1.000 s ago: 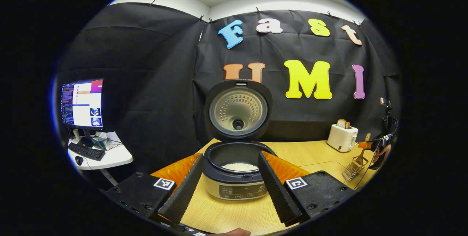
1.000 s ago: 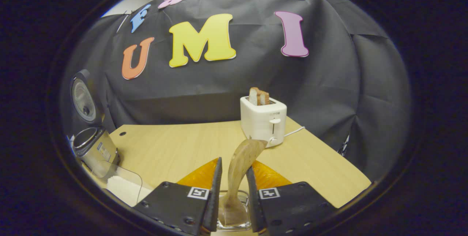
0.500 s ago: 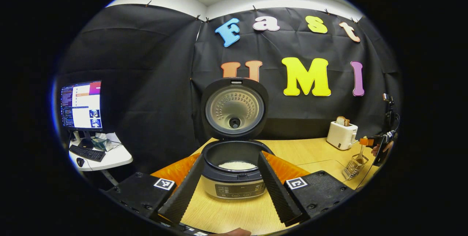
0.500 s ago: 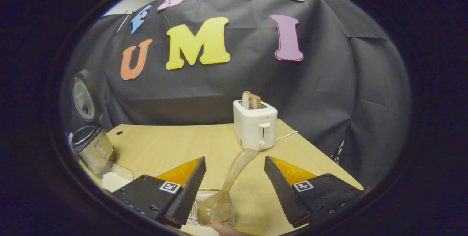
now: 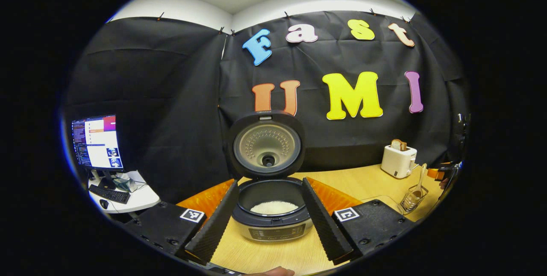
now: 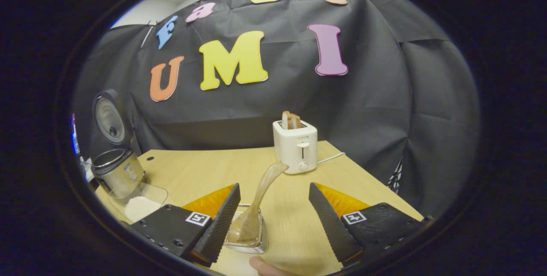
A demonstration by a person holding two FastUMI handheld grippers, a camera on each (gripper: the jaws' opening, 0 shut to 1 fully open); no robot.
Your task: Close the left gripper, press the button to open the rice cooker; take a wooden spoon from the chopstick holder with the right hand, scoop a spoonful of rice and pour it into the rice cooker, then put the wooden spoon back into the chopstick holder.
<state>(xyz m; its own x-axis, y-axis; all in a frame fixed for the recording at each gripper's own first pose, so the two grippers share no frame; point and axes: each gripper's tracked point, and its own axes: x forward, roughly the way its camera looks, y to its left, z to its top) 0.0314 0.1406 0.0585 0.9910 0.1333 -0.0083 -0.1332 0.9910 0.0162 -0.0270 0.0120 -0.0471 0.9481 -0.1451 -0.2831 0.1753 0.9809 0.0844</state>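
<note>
We judge the final step complete: the right gripper [image 6: 273, 212] has its fingers apart, touching nothing. The wooden spoon [image 6: 256, 201] leans bowl-down in the chopstick holder [image 6: 248, 235] on the desk [image 6: 205, 173]. Farther off, the left gripper [image 5: 267, 214], fingers apart, faces the open rice cooker [image 5: 271, 212], rice inside. No task move remains.

My left hand-held gripper [image 5: 267, 212] has its fingers spread apart, framing the round silver-and-black rice cooker [image 5: 271, 216] on the light wooden bench [image 5: 350, 182]. Its lid [image 5: 266, 145] stands upright, and I see white rice [image 5: 273, 207] inside the pot. Far right, a wooden spoon [image 5: 420, 175] leans in the wire chopstick holder [image 5: 411, 200], near a white toaster [image 5: 398, 160].
</note>
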